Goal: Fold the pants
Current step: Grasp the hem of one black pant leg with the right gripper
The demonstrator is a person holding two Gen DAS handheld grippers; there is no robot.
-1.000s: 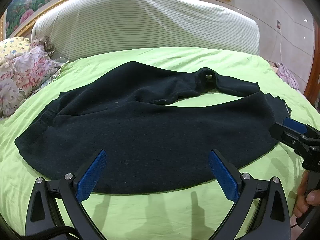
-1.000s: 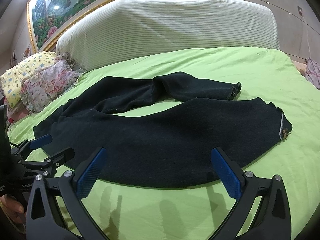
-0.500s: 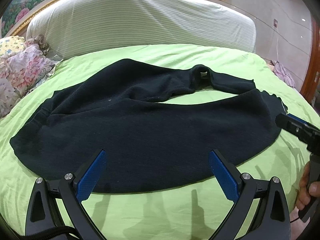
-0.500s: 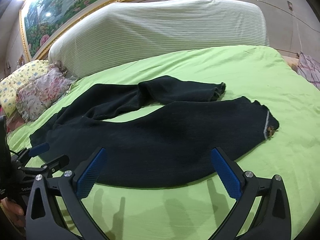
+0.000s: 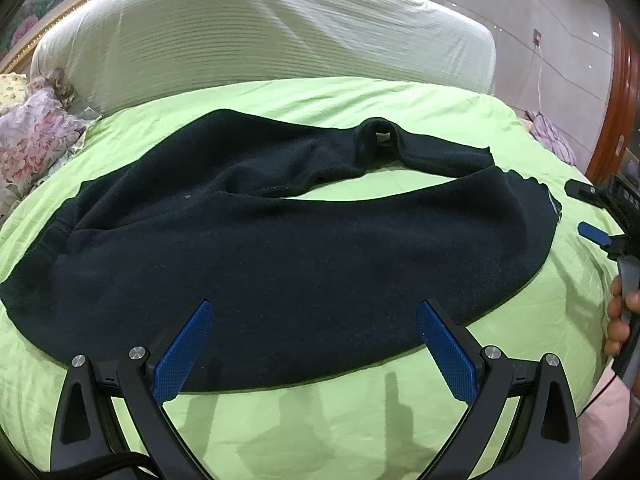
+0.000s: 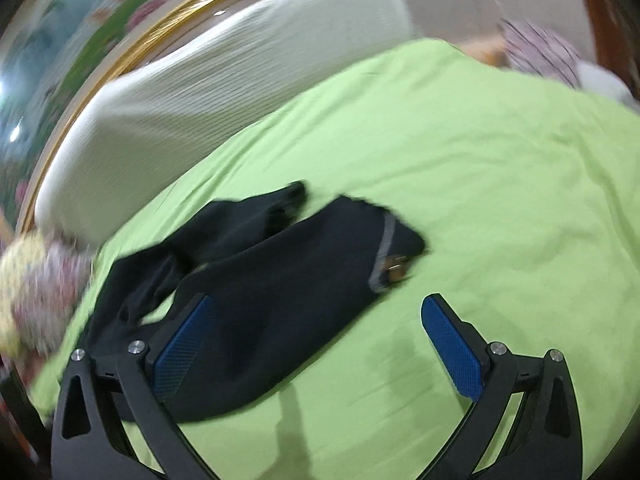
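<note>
The black pants (image 5: 304, 248) lie spread flat on the green bed (image 5: 328, 420), straight ahead of the left tongs (image 5: 316, 340), with nothing folded so far as the pictures show — the whole task looks to be still ahead. The near leg runs broad across the left tongs' front, from the waist far to their left to a ragged hem far to their right; the far leg lies beyond it, kinked partway along, with a sliver of sheet showing between the two. The left tongs stand wide, holding nothing, their blue pads (image 5: 184, 350) hovering over the near edge of the cloth. The right tongs (image 6: 320, 344) are also wide and empty; their view is blurred, yet it shows the near leg's hem (image 6: 390, 256) just ahead and a little left of them, one pad over the cloth and the other over bare sheet. In my judgement the first step remaining is laying one leg onto the other, then doubling the length — neither has begun.
</note>
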